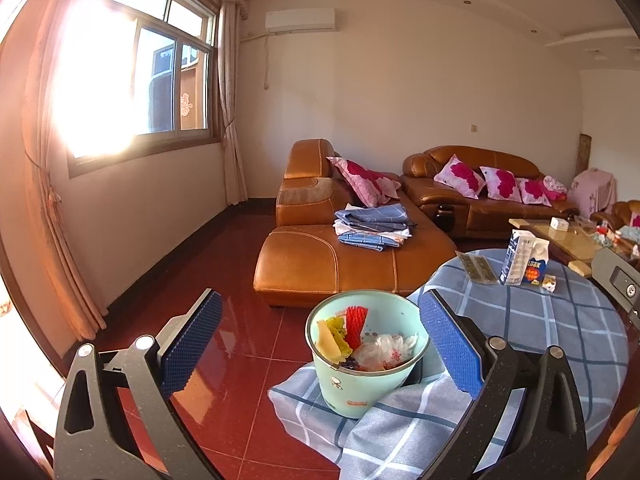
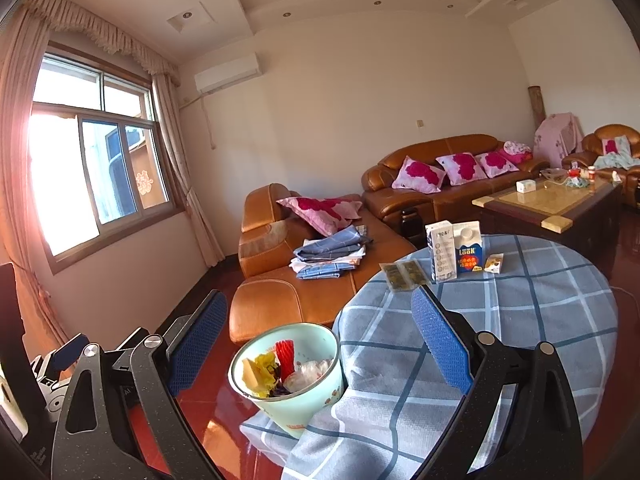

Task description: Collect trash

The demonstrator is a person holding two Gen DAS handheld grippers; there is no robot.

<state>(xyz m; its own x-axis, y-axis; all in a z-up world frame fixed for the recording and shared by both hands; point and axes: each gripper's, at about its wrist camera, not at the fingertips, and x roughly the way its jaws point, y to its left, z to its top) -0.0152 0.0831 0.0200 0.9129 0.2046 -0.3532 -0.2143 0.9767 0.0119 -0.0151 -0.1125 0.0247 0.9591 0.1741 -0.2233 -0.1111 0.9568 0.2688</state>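
While agape, both grippers (image 1: 320,340) (image 2: 324,344) empty.

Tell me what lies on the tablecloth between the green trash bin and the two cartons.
Only the flat dark snack packet, close to the cartons. The rest of the checked tablecloth toward the trash bin is bare, clearest in the right wrist view.

Your left claw (image 1: 320,348) and right claw (image 2: 320,344), black speckled frames, silver round screws, blue pads (image 1: 450,350) with dotted texture

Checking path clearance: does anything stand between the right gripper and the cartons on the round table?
Nothing visible does. Only bare blue plaid tablecloth lies between the open right gripper and the white-and-blue cartons.
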